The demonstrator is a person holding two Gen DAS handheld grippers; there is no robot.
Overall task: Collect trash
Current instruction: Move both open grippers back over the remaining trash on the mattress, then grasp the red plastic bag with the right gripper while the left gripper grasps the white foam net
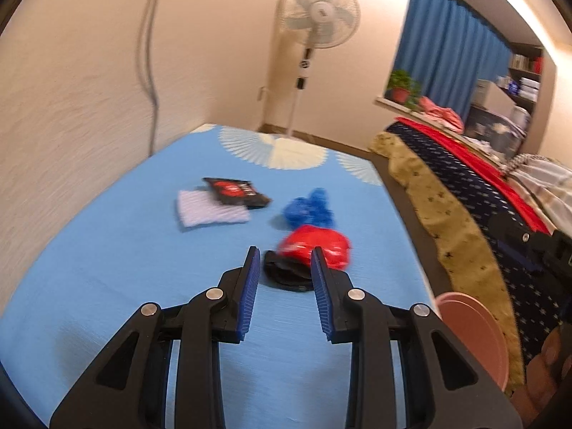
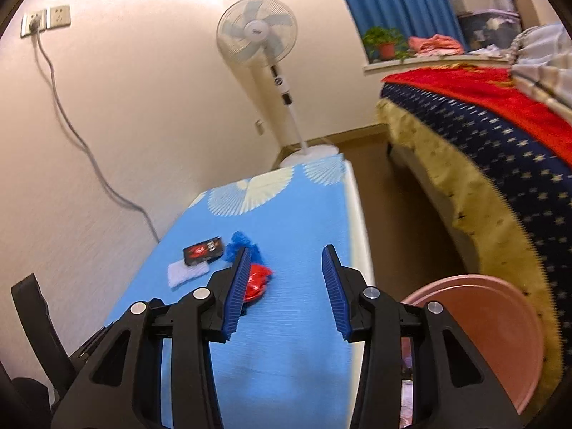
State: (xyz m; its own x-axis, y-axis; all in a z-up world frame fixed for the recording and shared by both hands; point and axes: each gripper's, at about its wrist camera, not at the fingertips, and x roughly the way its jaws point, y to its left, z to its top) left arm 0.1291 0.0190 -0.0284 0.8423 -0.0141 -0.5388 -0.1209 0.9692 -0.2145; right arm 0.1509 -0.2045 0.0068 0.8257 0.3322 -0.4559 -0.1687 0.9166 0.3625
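Trash lies on a table with a light blue cloth (image 1: 125, 250): a crumpled red wrapper (image 1: 314, 245), a black scrap (image 1: 282, 273) in front of it, a crumpled blue piece (image 1: 309, 209), a black and red packet (image 1: 237, 191) and a white tissue (image 1: 211, 209). My left gripper (image 1: 284, 261) is open, low over the cloth, with the black scrap between its fingertips. My right gripper (image 2: 287, 262) is open and empty, higher above the table (image 2: 293, 321); the red wrapper (image 2: 257, 280) shows by its left finger. A pink bin (image 2: 500, 329) stands beside the table.
The pink bin (image 1: 475, 336) sits on the floor at the table's right edge. A bed (image 2: 482, 136) with a navy and red cover is further right. A white standing fan (image 2: 266, 57) stands past the table's far end. A cable (image 2: 71, 132) hangs on the left wall.
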